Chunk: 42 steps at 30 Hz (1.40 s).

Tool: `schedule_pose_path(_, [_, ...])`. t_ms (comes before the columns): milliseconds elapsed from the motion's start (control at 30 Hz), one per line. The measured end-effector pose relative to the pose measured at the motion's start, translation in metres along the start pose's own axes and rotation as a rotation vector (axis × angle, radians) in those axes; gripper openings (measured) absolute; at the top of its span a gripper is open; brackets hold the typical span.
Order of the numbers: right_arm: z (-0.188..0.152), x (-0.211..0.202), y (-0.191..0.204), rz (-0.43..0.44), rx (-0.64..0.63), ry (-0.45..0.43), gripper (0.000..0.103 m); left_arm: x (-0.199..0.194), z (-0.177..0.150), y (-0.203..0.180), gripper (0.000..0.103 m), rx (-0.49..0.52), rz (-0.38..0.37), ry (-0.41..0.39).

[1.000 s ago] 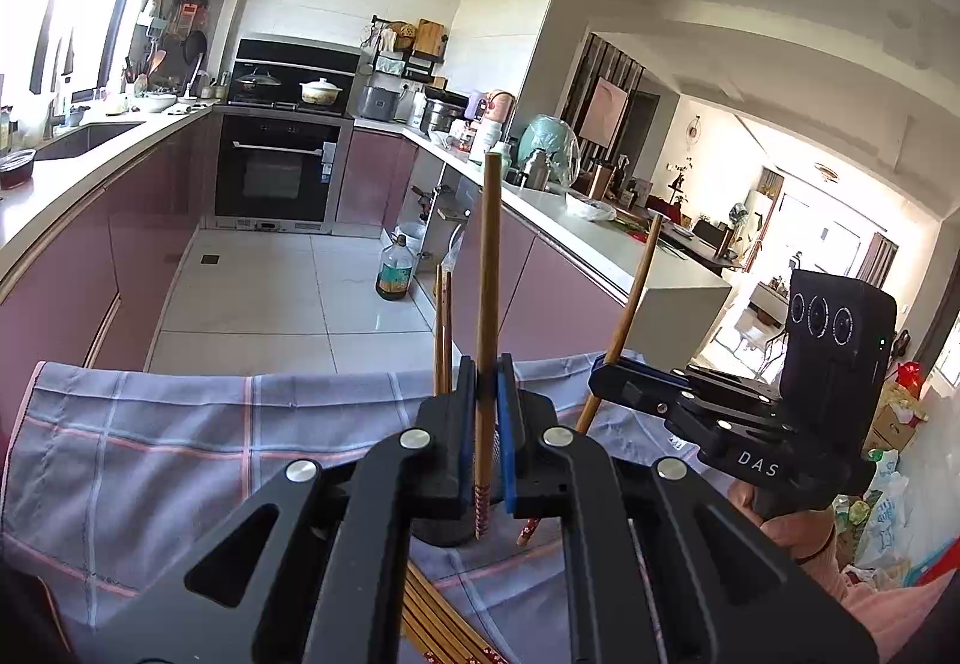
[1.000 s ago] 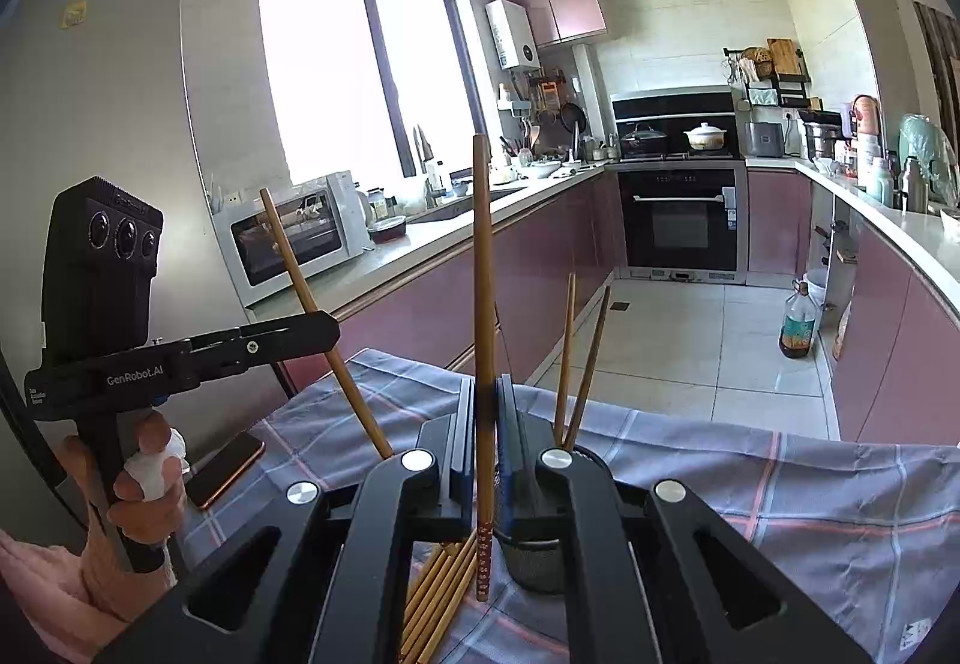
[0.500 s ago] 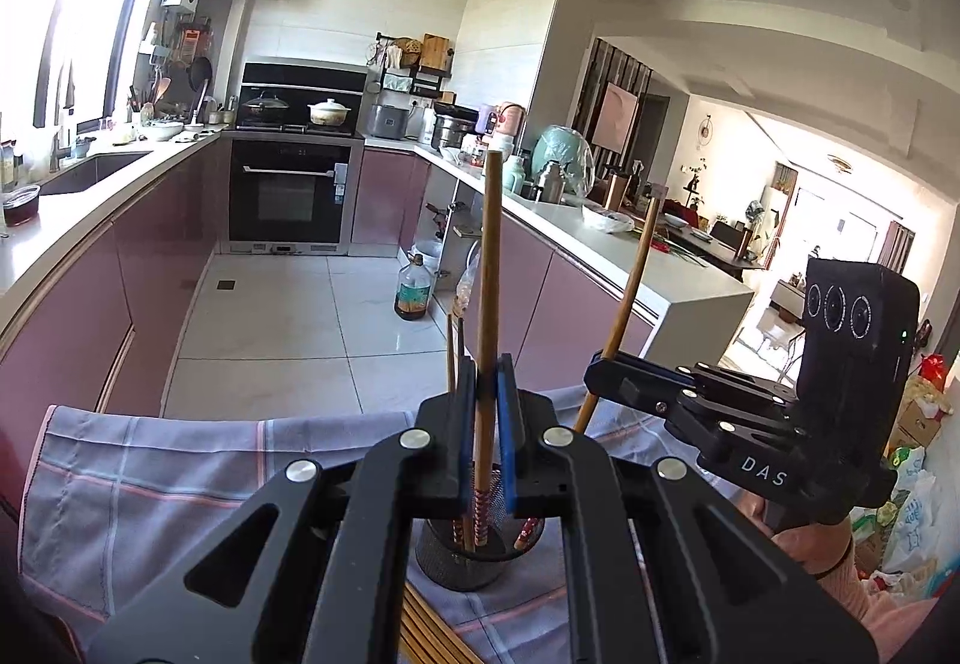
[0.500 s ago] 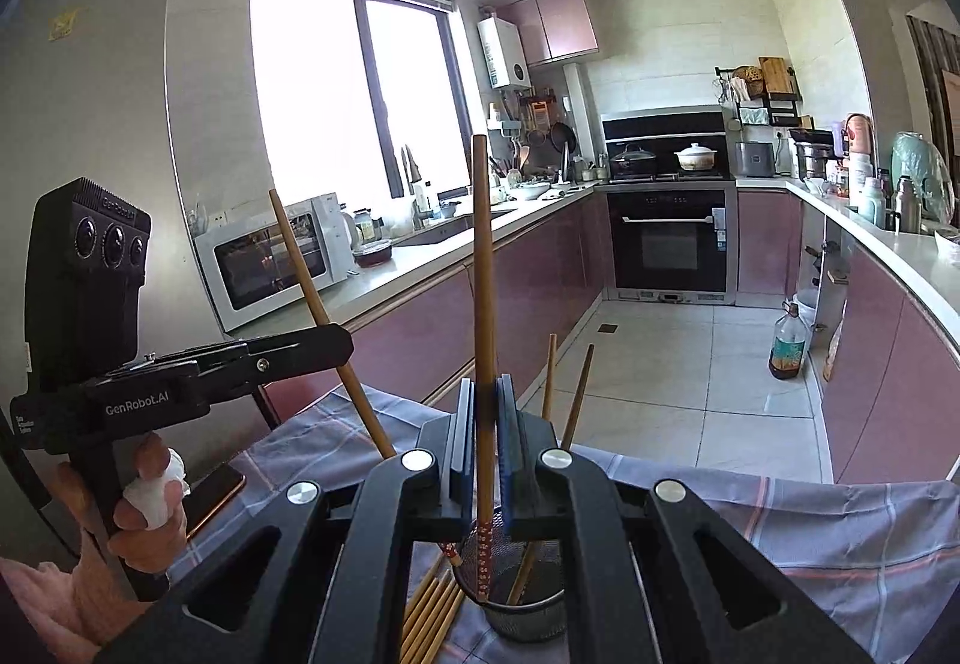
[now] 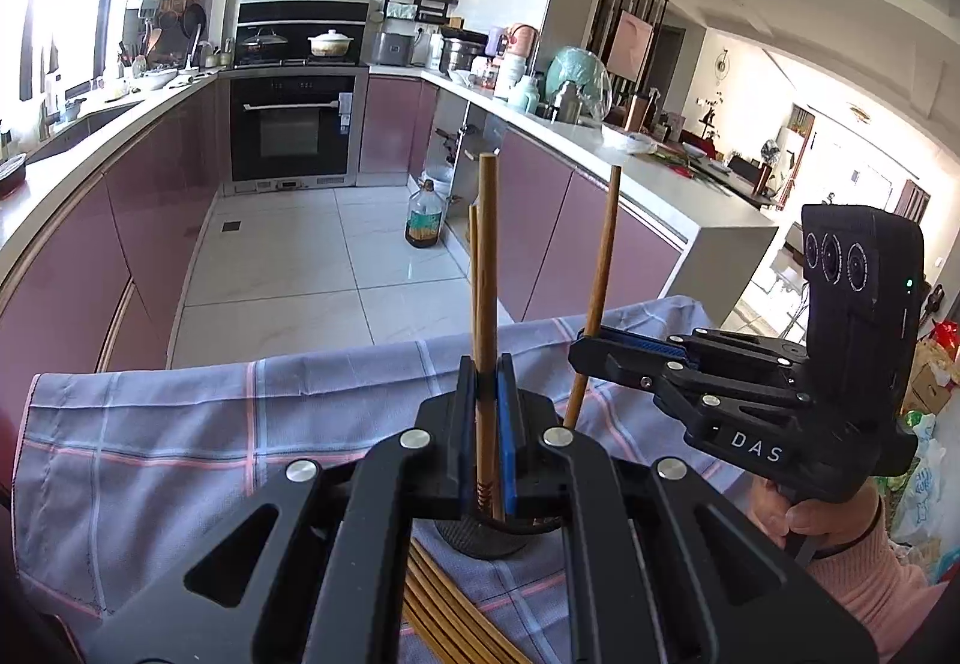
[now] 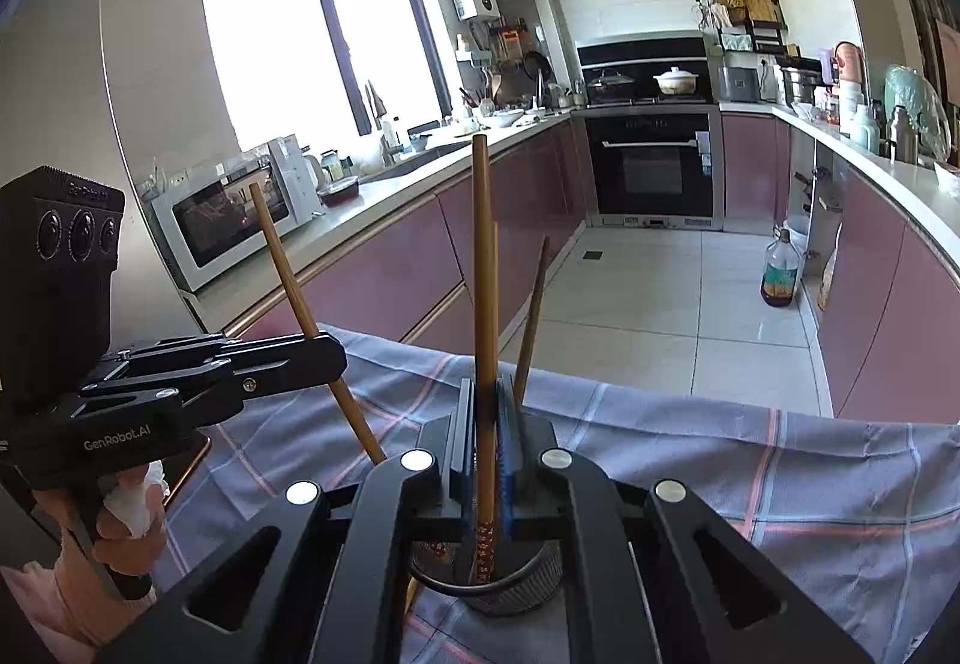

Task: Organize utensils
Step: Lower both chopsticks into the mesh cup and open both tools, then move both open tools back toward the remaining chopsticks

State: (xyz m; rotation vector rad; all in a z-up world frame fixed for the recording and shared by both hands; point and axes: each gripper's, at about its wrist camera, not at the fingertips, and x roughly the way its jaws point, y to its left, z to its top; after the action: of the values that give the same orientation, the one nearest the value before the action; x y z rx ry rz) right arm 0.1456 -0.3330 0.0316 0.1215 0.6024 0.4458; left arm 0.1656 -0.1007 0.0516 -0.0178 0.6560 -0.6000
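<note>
Step in hand: lowering two chopsticks into the mesh cup (image 6: 516, 574), by my judgement.
Left gripper (image 5: 486, 424): jaws clenched on one upright chopstick (image 5: 486, 268), its patterned tip just above the mesh cup's mouth.
Right gripper (image 6: 486, 442): jaws clenched on another chopstick (image 6: 483, 274), tip already inside the cup's rim.
Mesh cup: stands on the checked cloth (image 6: 780, 472) over the counter; two chopsticks (image 6: 531, 316) already lean inside it.
Loose pile (image 5: 444, 604): more chopsticks lie flat on the cloth, just beside the cup, nearer the person.
How to do it well: keep each stick near vertical over the cup's opening, keep the two grippers apart, sink tips well below the rim, then release; letting go while high could tip the light cup.
</note>
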Motion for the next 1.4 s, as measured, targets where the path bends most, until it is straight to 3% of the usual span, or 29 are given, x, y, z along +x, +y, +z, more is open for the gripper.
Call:
schedule_pose_path(267, [-0.006, 0.024, -0.008, -0.013, 0.025, 0.105, 0.006, 0.039, -0.002, 0.017, 0.007, -0.005, 0.002, 0.099])
schedule_pose_path(667, [-0.005, 0.030, -0.016, -0.026, 0.068, 0.106, 0.010, 0.061, -0.006, 0.036, 0.008, -0.066, 0.017, 0.108])
schedule_pose_path(1067, [-0.012, 0.014, -0.009, -0.010, 0.049, 0.067, 0.018, 0.030, -0.035, 0.052, 0.012, -0.101, 0.121, 0.015])
schedule_pose_path(1267, [-0.024, -0.008, 0.016, 0.051, -0.019, 0.040, 0.023, 0.006, -0.059, 0.058, 0.023, -0.095, 0.178, -0.014])
schedule_pose_path(1400, [-0.041, -0.016, 0.040, 0.107, -0.075, 0.068, 0.025, -0.004, -0.083, 0.061, 0.030, -0.083, 0.202, 0.001])
